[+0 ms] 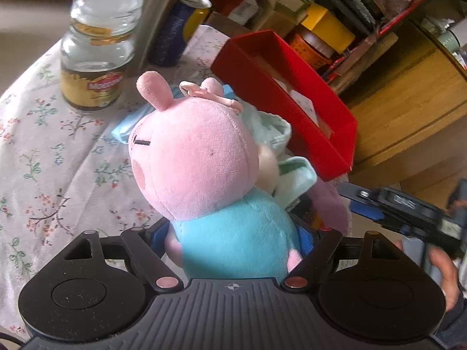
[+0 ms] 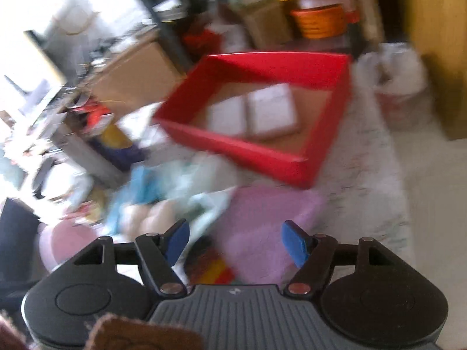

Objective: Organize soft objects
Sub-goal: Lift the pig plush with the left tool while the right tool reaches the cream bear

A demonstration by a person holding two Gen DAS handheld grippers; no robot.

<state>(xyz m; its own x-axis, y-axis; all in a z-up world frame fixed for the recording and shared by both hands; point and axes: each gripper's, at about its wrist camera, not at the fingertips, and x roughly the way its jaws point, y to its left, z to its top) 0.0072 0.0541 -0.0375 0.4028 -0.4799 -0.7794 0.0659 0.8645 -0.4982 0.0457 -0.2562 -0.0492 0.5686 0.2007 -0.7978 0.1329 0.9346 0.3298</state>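
Note:
A plush pig (image 1: 198,157) with a pink head and a light blue body is lifted above the flowered tablecloth (image 1: 43,145). My left gripper (image 1: 233,236) is shut on its blue body, one pad on each side. Behind the pig lie a mint green cloth (image 1: 271,128) and other soft pieces in a heap. A red open box (image 1: 292,116) stands just beyond them, with white packets on its bottom. In the blurred right wrist view, my right gripper (image 2: 235,242) is open over a pink cloth (image 2: 262,221), nothing between its pads, and the red box (image 2: 233,148) lies ahead.
A glass coffee jar (image 1: 96,52) and a blue and yellow can (image 1: 181,26) stand at the table's far left. Crowded shelves with boxes (image 1: 327,26) lie behind the red box. A wooden cabinet (image 1: 408,93) is on the right. A white bag (image 2: 394,70) sits right of the box.

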